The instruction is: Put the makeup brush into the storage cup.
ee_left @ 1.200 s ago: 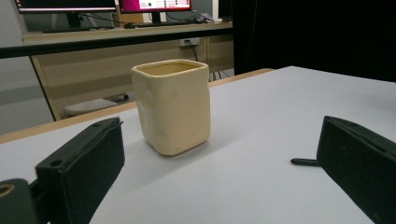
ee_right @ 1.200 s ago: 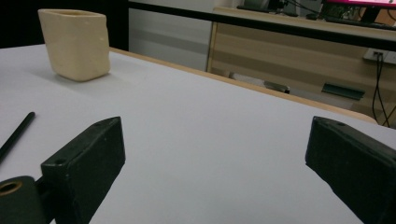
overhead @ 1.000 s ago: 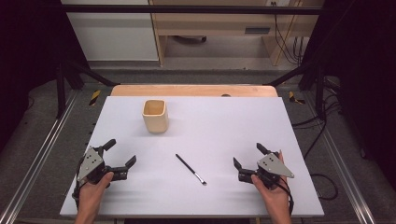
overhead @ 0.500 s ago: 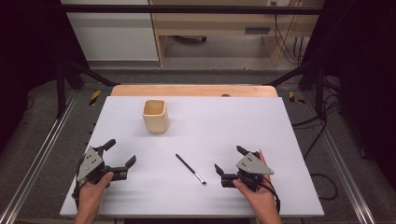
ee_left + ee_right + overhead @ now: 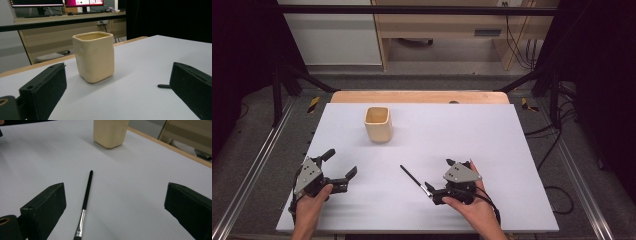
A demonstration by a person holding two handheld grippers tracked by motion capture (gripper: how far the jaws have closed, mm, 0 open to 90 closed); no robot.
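A thin black paintbrush with a silver ferrule lies on the white table, front centre. A cream square cup stands upright farther back, left of centre. My right gripper is open at the brush's bristle end. In the right gripper view the brush lies between the wide jaws, closer to the left one, pointing toward the cup. My left gripper is open at the front left, holding nothing. In the left gripper view, the cup stands ahead and the brush's tip shows by the right jaw.
A wooden strip borders the table's far edge. Metal rails run along both sides, with cables on the floor at the right. A wooden shelf unit stands beyond the table.
My right gripper has moved left along the front of the table to the brush's bristle end. The left gripper, cup and brush have stayed put.
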